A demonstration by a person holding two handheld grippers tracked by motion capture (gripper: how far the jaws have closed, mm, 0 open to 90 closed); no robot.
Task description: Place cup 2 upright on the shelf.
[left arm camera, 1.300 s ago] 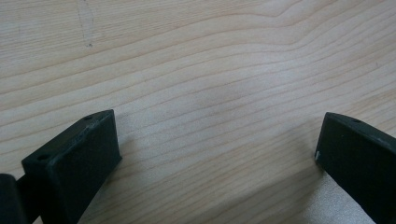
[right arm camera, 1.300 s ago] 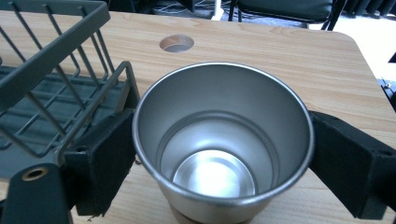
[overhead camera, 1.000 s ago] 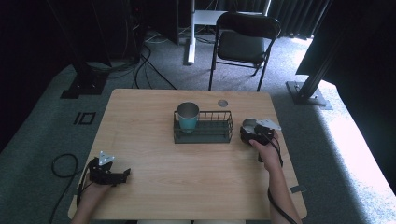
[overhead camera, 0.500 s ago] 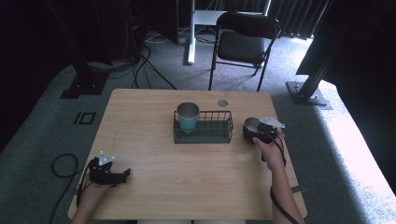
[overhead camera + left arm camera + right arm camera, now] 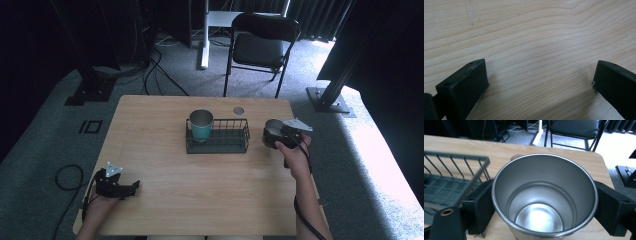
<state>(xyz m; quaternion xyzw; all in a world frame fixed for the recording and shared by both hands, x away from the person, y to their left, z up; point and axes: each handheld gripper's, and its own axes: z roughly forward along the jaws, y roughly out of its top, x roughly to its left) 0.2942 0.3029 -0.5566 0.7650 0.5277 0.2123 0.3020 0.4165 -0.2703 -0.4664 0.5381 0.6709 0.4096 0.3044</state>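
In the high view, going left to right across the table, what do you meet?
Left gripper → teal cup in the wire basket → steel cup gripped by the right gripper.

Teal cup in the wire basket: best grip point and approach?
Grip the teal cup across its upper wall, just below the rim, coming from above. It stands upright with its mouth open, at the left end of the wire basket, whose sides probably block a low side approach.
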